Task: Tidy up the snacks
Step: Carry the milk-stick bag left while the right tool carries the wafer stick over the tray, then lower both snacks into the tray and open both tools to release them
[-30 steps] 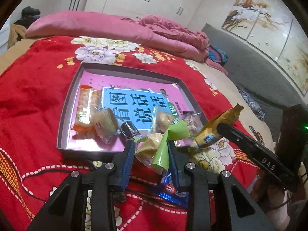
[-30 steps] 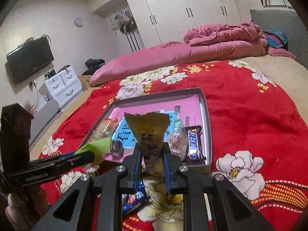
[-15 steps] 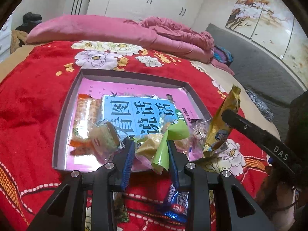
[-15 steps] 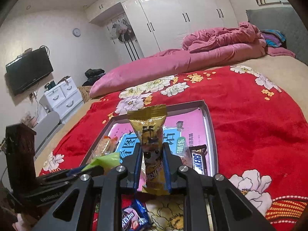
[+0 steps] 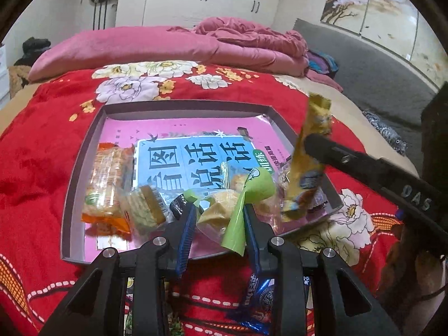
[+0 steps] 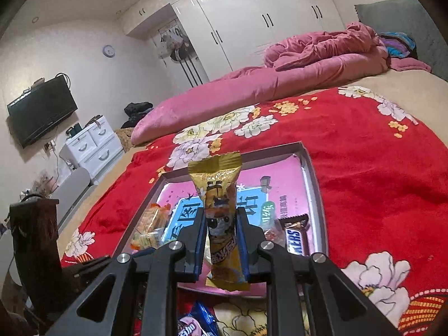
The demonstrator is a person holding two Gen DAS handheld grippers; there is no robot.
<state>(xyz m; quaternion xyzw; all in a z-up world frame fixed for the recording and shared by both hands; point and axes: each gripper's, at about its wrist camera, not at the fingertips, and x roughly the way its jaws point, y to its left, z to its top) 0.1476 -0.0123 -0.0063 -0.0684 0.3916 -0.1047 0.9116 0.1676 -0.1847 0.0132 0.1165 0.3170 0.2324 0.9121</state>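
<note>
Showing yellow snack packet | upright, crinkled | dog cartoon print

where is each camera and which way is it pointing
Left wrist: on the left tongs, looking down over the tray toward the pillows; its fingers pinch a green-wrapped snack, and the right tongs show at right.
Right wrist: on the right tongs, facing the wardrobe; they clamp an upright yellow snack bar.
Shared: tray, yellow bar, red blanket.
</note>
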